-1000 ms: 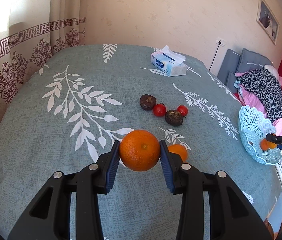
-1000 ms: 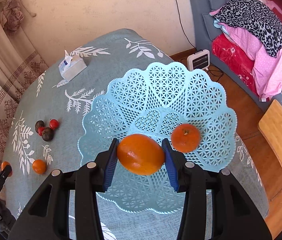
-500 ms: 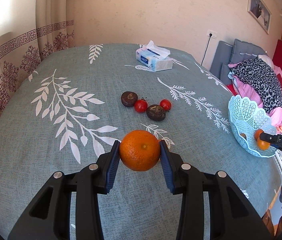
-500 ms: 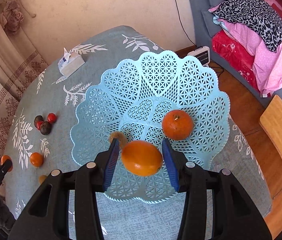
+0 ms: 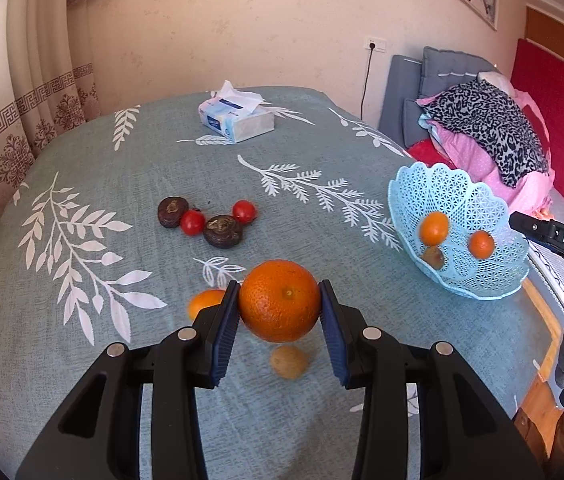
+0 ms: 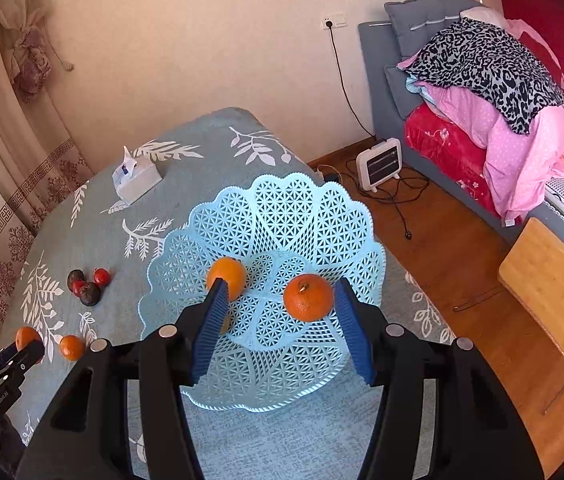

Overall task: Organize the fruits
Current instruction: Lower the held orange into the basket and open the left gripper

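Observation:
My left gripper (image 5: 279, 306) is shut on a large orange (image 5: 279, 300), held above the table. A smaller orange (image 5: 203, 302) and a brown kiwi-like fruit (image 5: 289, 361) lie on the cloth below it. Two red tomatoes (image 5: 192, 222) and two dark brown fruits (image 5: 223, 231) sit mid-table. The light-blue lattice basket (image 6: 282, 208) holds two oranges (image 6: 308, 297) and a brown fruit, mostly hidden behind my left finger. My right gripper (image 6: 279, 320) is open and empty above the basket. The basket also shows at the right in the left wrist view (image 5: 478, 292).
A tissue box (image 5: 235, 118) stands at the table's far side. The basket sits near the table's right edge, with wood floor, a small heater (image 6: 380, 164) and a bed with bedding (image 6: 494, 92) beyond. A curtain hangs at the left.
My right gripper opened and dropped its orange into the basket, where it rolled to the left. My left gripper moved with the large orange toward the basket.

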`<state>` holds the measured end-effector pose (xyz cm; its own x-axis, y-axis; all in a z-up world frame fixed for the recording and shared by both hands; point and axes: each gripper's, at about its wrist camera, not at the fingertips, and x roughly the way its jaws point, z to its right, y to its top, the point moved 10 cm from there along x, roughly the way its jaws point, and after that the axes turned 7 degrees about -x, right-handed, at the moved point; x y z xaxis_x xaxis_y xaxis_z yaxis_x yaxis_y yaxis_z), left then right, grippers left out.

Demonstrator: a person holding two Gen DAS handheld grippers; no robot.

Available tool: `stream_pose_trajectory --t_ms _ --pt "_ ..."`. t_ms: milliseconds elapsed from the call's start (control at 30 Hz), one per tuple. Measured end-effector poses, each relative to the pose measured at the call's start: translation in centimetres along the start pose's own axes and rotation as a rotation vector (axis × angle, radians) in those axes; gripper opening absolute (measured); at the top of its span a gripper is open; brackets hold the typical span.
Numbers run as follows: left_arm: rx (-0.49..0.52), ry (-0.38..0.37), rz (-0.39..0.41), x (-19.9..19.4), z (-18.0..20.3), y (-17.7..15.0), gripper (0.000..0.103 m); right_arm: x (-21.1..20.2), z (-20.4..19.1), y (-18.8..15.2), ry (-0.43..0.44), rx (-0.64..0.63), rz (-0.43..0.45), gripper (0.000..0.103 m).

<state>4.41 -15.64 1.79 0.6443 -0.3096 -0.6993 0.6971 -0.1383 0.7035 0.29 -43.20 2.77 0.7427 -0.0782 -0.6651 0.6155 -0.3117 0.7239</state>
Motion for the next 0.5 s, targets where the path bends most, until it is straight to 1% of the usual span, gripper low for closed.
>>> stream_pose_trajectory --t_ms 67,267,400,500 --pt "0.023 -0.022 -0.012 0.5 1.7 0.1 0.04 -0.3 0.6 0.1 0.002 0.018 0.013 0.06" --pt "0.1 -0.093 -0.051 2.2 7.2 0.3 0.04 -0.3 2.0 -0.3 0.023 0.056 0.019 0.06" --pt "0.132 -0.145 -0.087 3.6 10.5 0.2 0.04 -0.4 2.6 -0.3 0.035 0.079 0.028 0.06" --pt "0.16 -0.172 -0.099 4.4 12.6 0.2 0.04 -0.6 3.0 -0.3 0.039 0.089 0.036 0.06"
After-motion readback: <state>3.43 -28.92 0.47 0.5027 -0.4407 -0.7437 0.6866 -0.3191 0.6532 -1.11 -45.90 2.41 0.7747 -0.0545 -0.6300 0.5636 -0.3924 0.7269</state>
